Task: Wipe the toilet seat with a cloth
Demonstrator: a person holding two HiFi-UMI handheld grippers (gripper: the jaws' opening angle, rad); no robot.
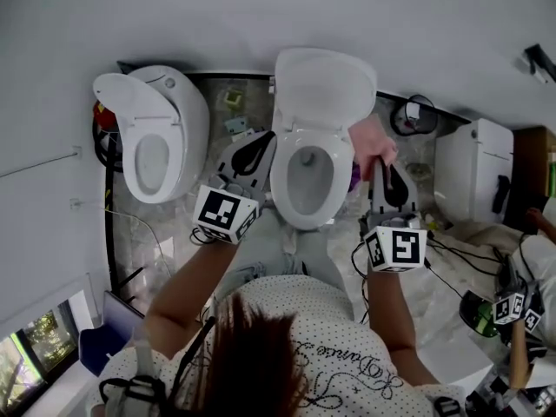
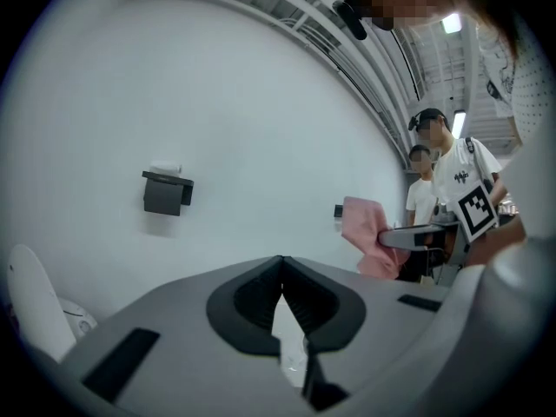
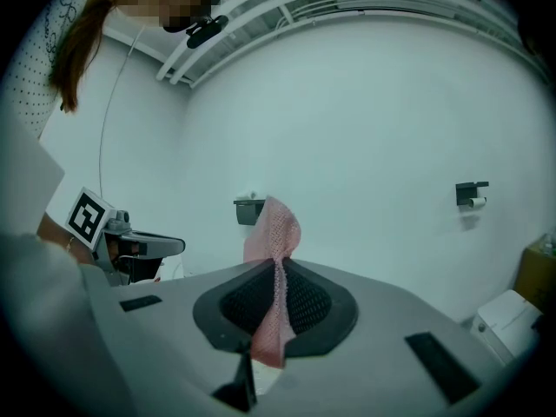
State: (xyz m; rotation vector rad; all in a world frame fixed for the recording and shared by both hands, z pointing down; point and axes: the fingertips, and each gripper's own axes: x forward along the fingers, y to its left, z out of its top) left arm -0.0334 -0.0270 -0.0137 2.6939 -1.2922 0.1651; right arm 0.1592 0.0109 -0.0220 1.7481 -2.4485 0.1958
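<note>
Two grippers flank the toilet seat (image 1: pixel 281 170). Left gripper (image 1: pixel 254 148), at the seat's left edge, has its jaws closed together on nothing. Right gripper (image 1: pixel 383 165), at the seat's right edge, clamps the pink cloth (image 1: pixel 373 137) just beside the rim.

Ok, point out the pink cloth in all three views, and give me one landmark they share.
Head view: the pink cloth is right of the open toilet, at the tip of the right claw.
Left gripper view: the cloth is right of centre, hanging from the other claw.
Right gripper view: the cloth is dead centre, pinched in that claw and sticking up.
Shared landmark: the white wall behind.
</note>
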